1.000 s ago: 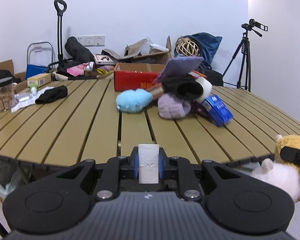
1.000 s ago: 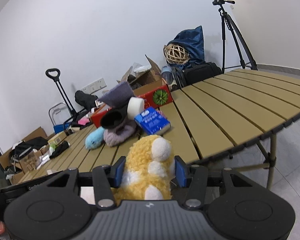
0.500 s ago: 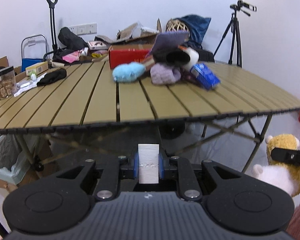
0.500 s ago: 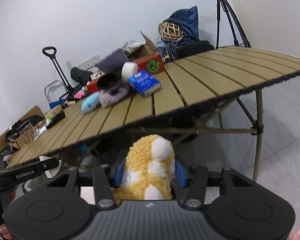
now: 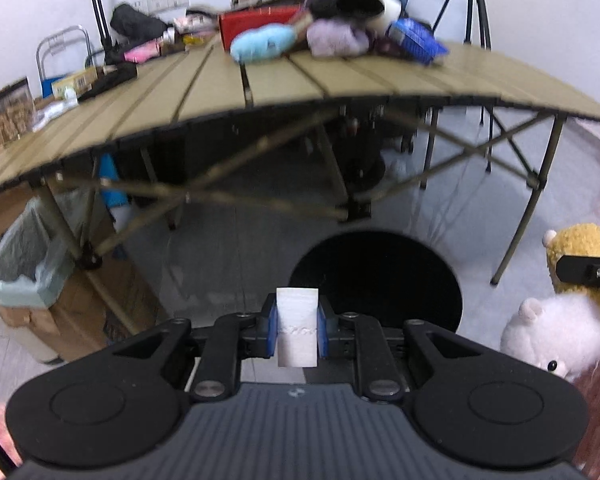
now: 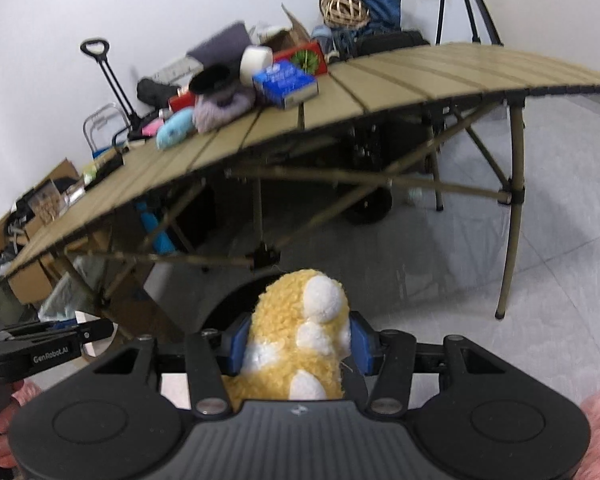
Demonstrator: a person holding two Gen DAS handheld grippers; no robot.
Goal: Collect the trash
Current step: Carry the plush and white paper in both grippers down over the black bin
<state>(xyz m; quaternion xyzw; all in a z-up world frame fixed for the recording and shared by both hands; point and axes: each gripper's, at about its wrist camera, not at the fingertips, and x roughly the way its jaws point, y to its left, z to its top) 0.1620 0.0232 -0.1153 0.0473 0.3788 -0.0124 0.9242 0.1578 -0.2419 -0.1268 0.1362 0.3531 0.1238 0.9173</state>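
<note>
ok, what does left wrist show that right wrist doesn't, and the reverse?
Left wrist only: the white folded paper piece clamped in the left gripper, the round black opening on the floor right ahead, and a white plush toy beside the yellow one.

Right wrist only: the round woven wicker ball behind the table, and the yellow-and-white plush toy pinched between the right gripper fingers.

Both: the tan slatted folding table, light blue plush, blue box.

Left gripper point(image 5: 298, 330) clamps a white paper strip point(image 5: 297, 326), upright between blue pads. Beyond it: round black bin opening point(image 5: 380, 276) on floor. Slatted table point(image 5: 300, 84) above, cluttered. Plush toys point(image 5: 560, 328) at right.
</note>
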